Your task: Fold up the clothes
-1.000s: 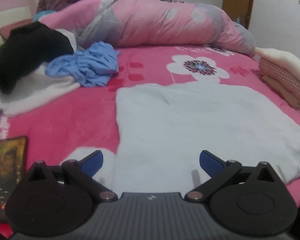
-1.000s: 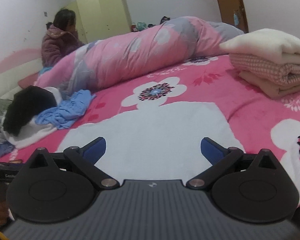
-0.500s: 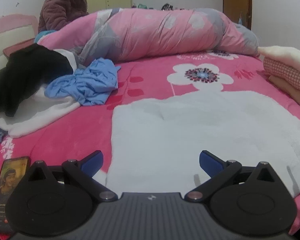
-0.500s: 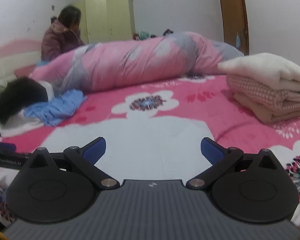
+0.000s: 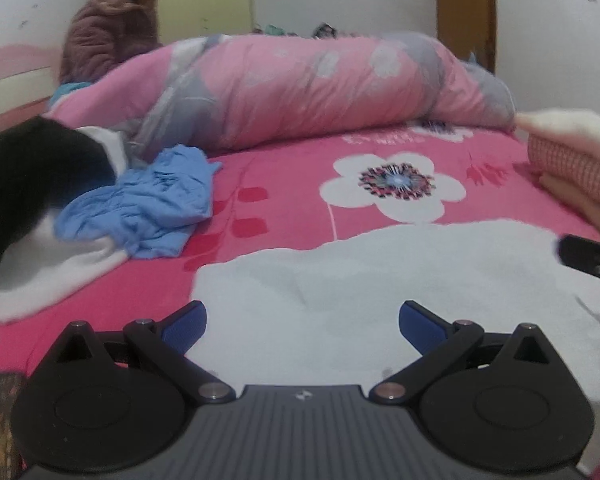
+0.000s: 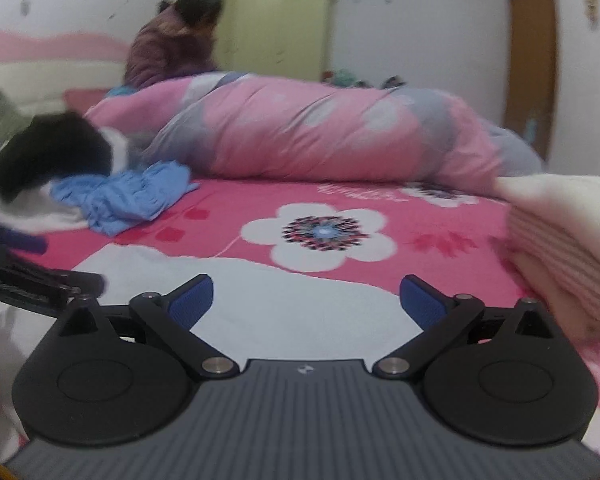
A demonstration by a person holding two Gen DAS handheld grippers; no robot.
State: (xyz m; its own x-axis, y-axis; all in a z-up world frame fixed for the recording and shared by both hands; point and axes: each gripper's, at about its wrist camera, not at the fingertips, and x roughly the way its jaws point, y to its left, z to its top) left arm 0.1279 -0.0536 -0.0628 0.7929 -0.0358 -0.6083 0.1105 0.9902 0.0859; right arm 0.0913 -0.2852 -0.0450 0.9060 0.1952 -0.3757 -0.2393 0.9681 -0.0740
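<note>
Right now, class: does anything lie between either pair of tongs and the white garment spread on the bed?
Nothing visible does. The left tongs and right tongs, both open, hover directly over the white garment. The blue garment and folded stack lie off to the sides.

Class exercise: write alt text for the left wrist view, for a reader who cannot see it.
An open left claw hovers over a white garment spread flat on a pink floral bed. Beyond lie a crumpled blue garment, a rolled pink quilt and a seated person.
</note>
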